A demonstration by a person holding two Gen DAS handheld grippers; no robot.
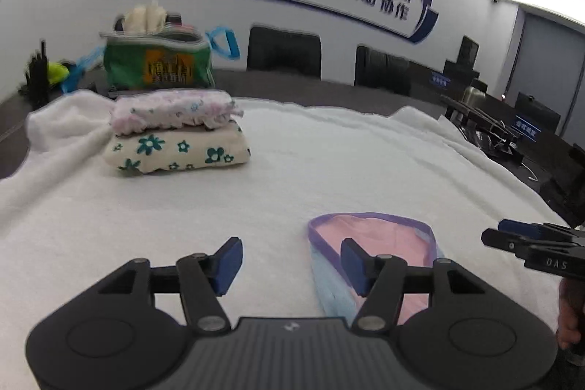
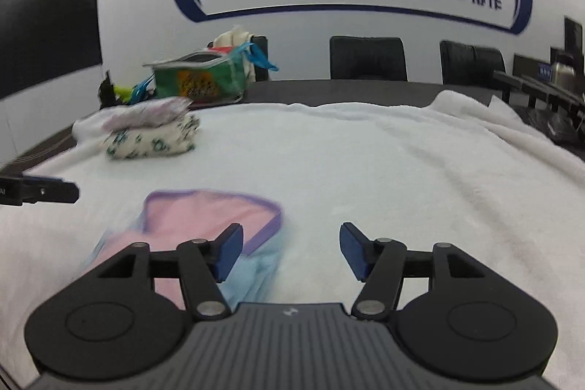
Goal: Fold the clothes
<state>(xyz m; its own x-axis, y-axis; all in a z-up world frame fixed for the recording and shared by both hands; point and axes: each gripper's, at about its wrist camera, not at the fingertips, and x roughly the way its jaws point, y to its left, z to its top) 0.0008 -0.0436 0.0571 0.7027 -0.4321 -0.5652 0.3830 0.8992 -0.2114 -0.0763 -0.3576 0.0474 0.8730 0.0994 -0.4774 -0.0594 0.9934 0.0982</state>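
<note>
A small folded garment [image 1: 380, 236], pink with a purple band and pale blue fabric under it, lies on the white towel [image 1: 278, 192]. My left gripper [image 1: 292, 260] stands open just above its left edge, nothing between the blue pads. The right gripper [image 1: 512, 236] shows at the right edge, held by a hand. In the right wrist view the same garment [image 2: 204, 218] lies at lower left, partly behind the left finger. My right gripper [image 2: 291, 253] is open over bare towel [image 2: 384, 170]. The left gripper's tip [image 2: 51, 191] pokes in from the left.
A stack of two folded floral clothes [image 1: 175, 134] [image 2: 153, 130] sits at the towel's far left. Behind it stands a green bag [image 1: 157, 61] [image 2: 201, 79] stuffed with clothes. Black chairs [image 2: 367, 57] and a dark table edge line the back.
</note>
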